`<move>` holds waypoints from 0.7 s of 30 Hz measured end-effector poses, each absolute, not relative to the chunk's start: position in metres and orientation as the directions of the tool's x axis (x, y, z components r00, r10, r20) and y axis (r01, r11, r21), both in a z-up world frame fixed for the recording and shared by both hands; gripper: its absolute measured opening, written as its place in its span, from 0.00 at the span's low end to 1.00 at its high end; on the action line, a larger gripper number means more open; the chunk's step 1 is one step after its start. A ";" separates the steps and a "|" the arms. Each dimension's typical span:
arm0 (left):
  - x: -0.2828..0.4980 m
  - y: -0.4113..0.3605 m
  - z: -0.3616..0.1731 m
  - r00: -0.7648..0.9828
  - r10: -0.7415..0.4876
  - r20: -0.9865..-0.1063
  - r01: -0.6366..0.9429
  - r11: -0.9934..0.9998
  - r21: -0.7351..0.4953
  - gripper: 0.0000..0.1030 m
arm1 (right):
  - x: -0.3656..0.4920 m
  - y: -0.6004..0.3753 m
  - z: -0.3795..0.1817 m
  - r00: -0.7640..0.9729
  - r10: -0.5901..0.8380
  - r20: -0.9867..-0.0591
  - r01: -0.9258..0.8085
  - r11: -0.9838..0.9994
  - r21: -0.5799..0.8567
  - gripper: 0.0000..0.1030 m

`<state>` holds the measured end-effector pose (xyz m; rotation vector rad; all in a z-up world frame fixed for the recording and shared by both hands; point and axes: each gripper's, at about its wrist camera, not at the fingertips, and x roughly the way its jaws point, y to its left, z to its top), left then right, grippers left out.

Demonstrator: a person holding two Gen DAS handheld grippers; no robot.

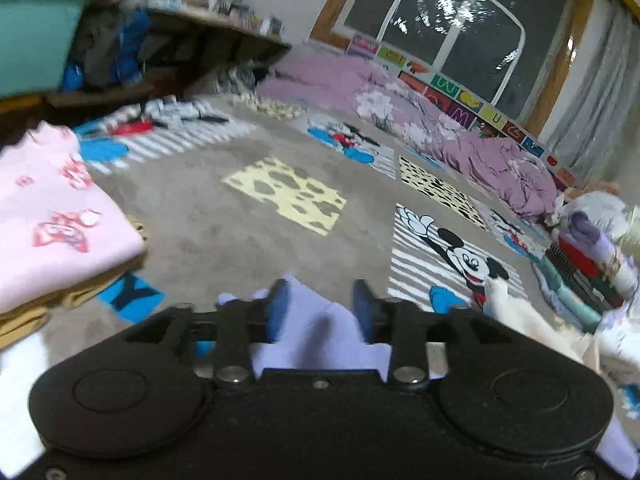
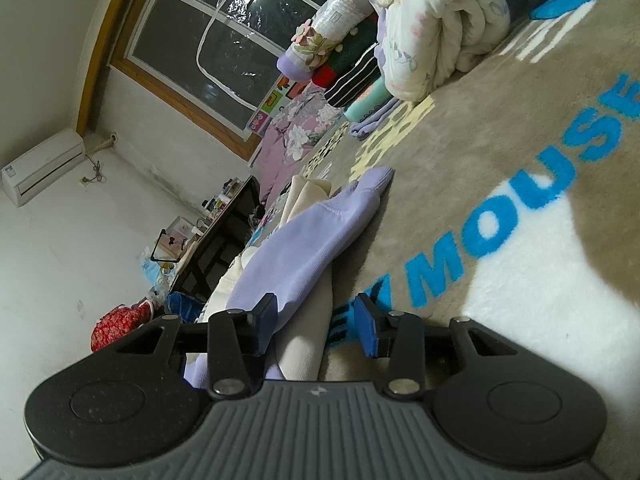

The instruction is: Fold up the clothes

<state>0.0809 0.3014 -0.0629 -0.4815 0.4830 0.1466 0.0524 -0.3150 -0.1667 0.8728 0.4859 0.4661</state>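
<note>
A lavender garment (image 1: 320,328) lies under and between the fingers of my left gripper (image 1: 322,312), whose blue pads stand apart, so it is open over the cloth. In the right wrist view the same lavender garment (image 2: 304,240) stretches across the carpet on top of a cream garment (image 2: 300,348). My right gripper (image 2: 318,320) is open, its left pad touching the lavender cloth's edge and its right pad over the carpet. A folded pink garment (image 1: 52,216) tops a stack at the left.
A Mickey Mouse carpet (image 1: 208,240) covers the floor. A purple duvet (image 1: 460,136) lies by the window. A pile of unfolded clothes (image 1: 588,256) sits at the right; it also shows in the right wrist view (image 2: 432,28). A low table (image 1: 224,36) and a teal tub (image 1: 36,36) stand at the back left.
</note>
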 end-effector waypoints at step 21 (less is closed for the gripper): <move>0.086 0.309 -0.070 0.848 0.146 -0.510 -0.342 0.885 -0.315 0.46 | 0.054 -0.318 -0.171 0.791 0.586 -0.174 -0.200 0.518 0.832 0.41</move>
